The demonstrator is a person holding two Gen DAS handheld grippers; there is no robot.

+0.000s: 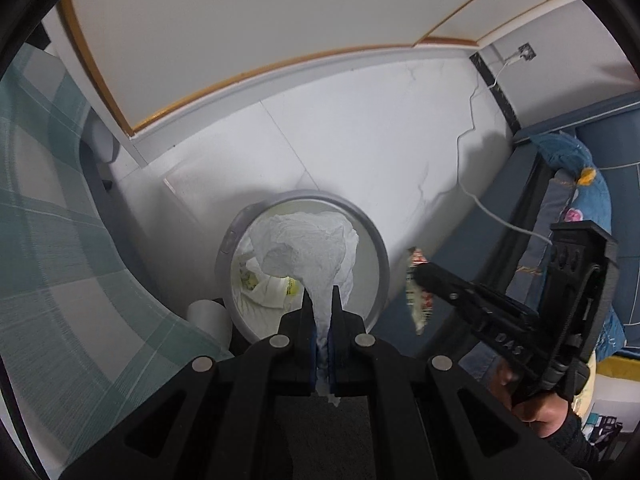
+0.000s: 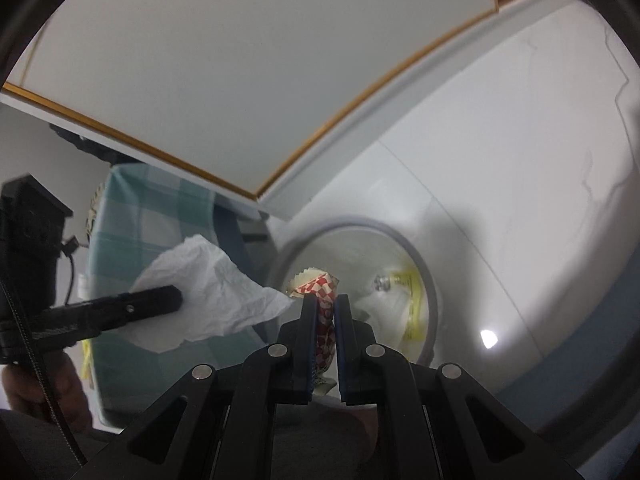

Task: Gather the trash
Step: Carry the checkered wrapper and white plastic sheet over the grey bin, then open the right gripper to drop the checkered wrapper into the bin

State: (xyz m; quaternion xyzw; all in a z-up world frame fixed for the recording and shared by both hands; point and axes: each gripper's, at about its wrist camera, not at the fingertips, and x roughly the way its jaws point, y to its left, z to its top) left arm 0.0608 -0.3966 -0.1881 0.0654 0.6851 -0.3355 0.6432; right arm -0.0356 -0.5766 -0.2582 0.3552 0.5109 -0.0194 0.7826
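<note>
Tissue (image 1: 308,256) pinched over bin (image 1: 376,248)

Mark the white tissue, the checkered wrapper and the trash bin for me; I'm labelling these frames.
white tissue (image 1: 308,248): left wrist view, crumpled upper part.
checkered wrapper (image 2: 320,286): right wrist view, red-and-white top end.
trash bin (image 2: 424,268): right wrist view, grey rim.

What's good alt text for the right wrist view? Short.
The right gripper is shut on a red-and-white checkered wrapper, held above an open round trash bin on a white floor. At left, the left gripper holds a crumpled white tissue in front of a green plaid cloth.
</note>
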